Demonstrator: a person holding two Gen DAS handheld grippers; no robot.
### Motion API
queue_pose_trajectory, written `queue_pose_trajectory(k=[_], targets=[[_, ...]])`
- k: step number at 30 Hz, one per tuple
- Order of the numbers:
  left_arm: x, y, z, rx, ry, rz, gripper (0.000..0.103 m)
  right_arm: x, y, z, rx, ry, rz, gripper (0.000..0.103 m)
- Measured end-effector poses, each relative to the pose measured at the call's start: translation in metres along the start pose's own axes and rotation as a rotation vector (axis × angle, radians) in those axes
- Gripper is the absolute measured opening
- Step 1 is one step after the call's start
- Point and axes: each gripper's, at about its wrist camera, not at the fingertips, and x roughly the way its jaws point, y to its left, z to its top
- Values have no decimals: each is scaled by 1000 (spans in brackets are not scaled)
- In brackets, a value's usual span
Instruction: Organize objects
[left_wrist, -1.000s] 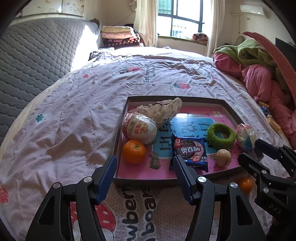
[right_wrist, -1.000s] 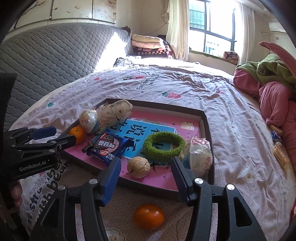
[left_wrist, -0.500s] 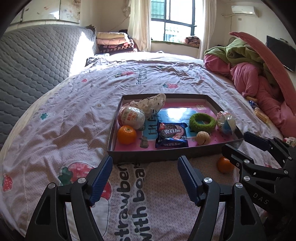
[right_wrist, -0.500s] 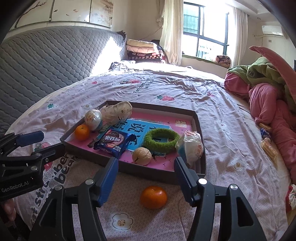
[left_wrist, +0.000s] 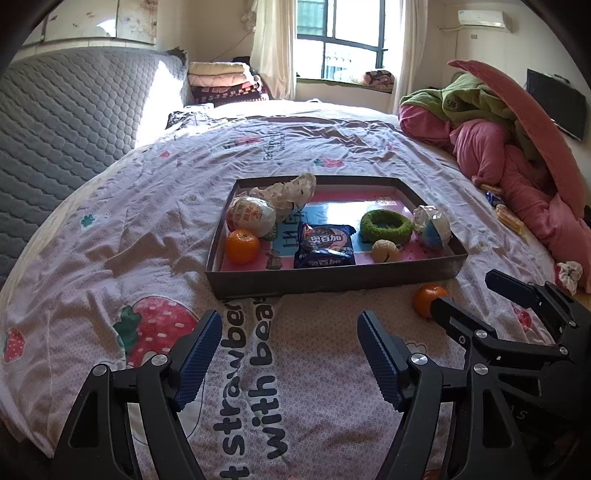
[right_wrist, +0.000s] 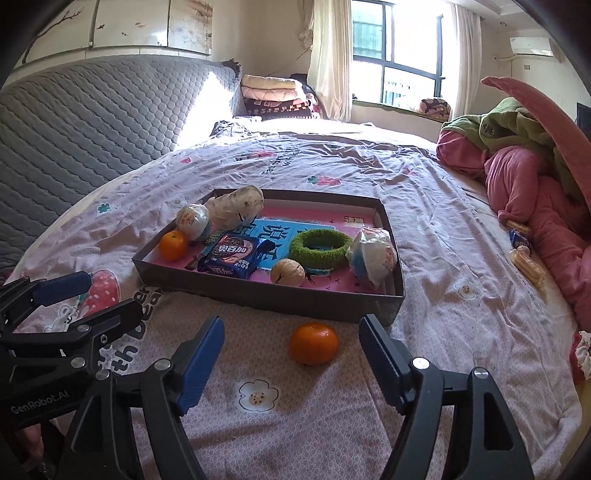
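My right gripper (right_wrist: 291, 363), jaws just spread and empty, should pinch the firm, roll-prone loose orange (right_wrist: 314, 343) before the tray (right_wrist: 266, 295) across its middle.

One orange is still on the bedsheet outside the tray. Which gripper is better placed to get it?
Probably the right gripper: the loose orange lies on the sheet almost between its open jaws. The left gripper faces bare sheet, orange off to its right.

1. We see a matt cardboard tray (right_wrist: 266, 295) with a glossy printed floor.
2. The blue snack packet (right_wrist: 232, 258) is shiny plastic film.
3. The green ring (right_wrist: 319, 249) looks fuzzy, like cloth.
4. The loose orange (right_wrist: 314, 343) has dimpled, slightly glossy peel.
5. The bedsheet (right_wrist: 424, 192) is soft, wrinkled printed cloth.
6. The headboard (right_wrist: 92, 122) is quilted grey fabric.
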Motion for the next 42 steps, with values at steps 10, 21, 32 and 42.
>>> queue_pose_trajectory(k=[10, 21, 32, 42], targets=[[3, 3, -16, 4, 3, 53, 77, 1, 0, -21, 24, 51, -11, 84], [20, 9, -33, -6, 23, 86, 77, 4, 2, -40, 38, 70, -22, 84], [35, 11, -44, -15, 49, 89, 77, 10, 2, -46, 44, 85, -28, 84], [40, 17, -44, -39, 55, 96, 77, 16, 3, -49, 33, 104, -34, 84]])
